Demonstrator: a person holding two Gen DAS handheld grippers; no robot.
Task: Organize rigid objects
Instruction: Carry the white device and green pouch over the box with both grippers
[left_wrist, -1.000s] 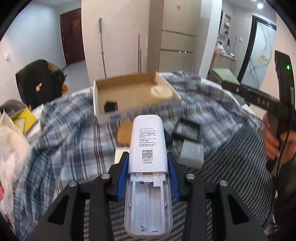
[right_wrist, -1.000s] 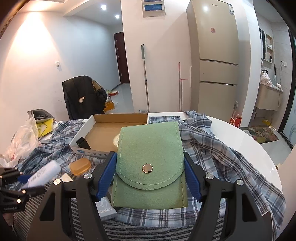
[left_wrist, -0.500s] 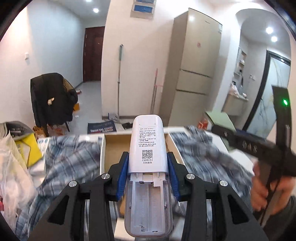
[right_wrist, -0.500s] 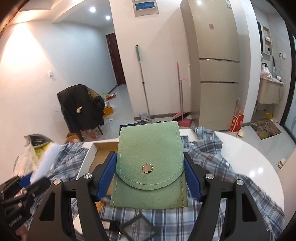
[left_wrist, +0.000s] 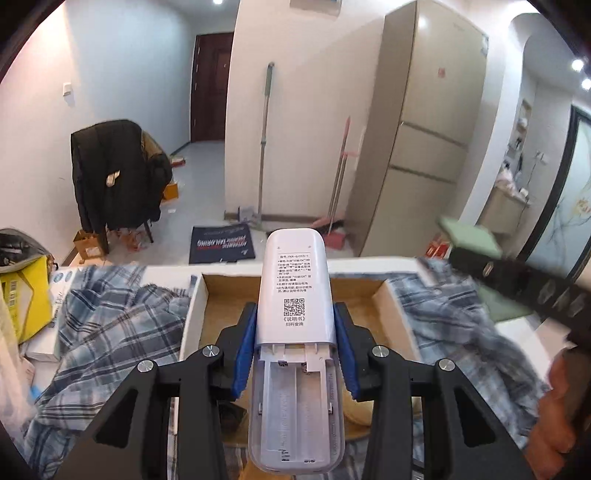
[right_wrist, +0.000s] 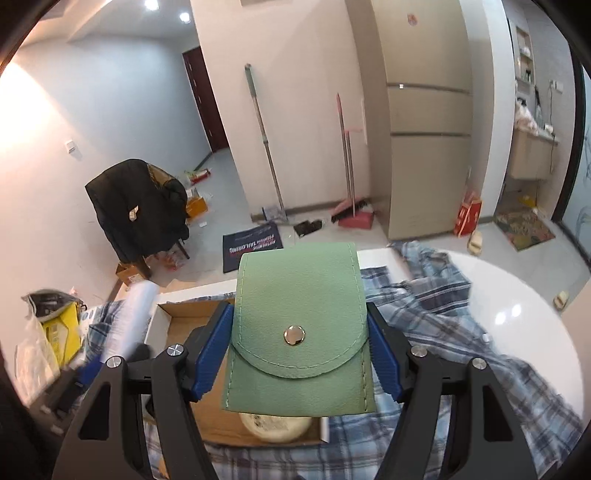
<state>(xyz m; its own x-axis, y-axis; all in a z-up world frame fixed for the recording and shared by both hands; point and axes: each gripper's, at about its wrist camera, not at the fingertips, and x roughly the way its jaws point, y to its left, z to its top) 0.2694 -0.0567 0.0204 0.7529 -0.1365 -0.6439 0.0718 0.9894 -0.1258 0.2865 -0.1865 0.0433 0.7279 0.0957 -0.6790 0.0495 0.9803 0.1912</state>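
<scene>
Since a second ago, both loads carried over cardboard box (left_wrist: 373, 291). Left gripper (left_wrist: 295, 347) clamped narrow on remote (left_wrist: 293, 295); right gripper (right_wrist: 301, 354) clamped wide on green pouch (right_wrist: 299, 306). Box at 12 o'clock, ready for drop-off.

Left tongs (left_wrist: 295, 343): black angular arms; ribbed blue pads (left_wrist: 244, 343); silver screws; right tongs (right_wrist: 299, 354) alike

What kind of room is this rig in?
Most likely a lived-in flat, an open dining or kitchen area. A tall fridge stands by the wall, a mop and a broom lean beside it, and a coat hangs over a chair near the hallway door.
</scene>
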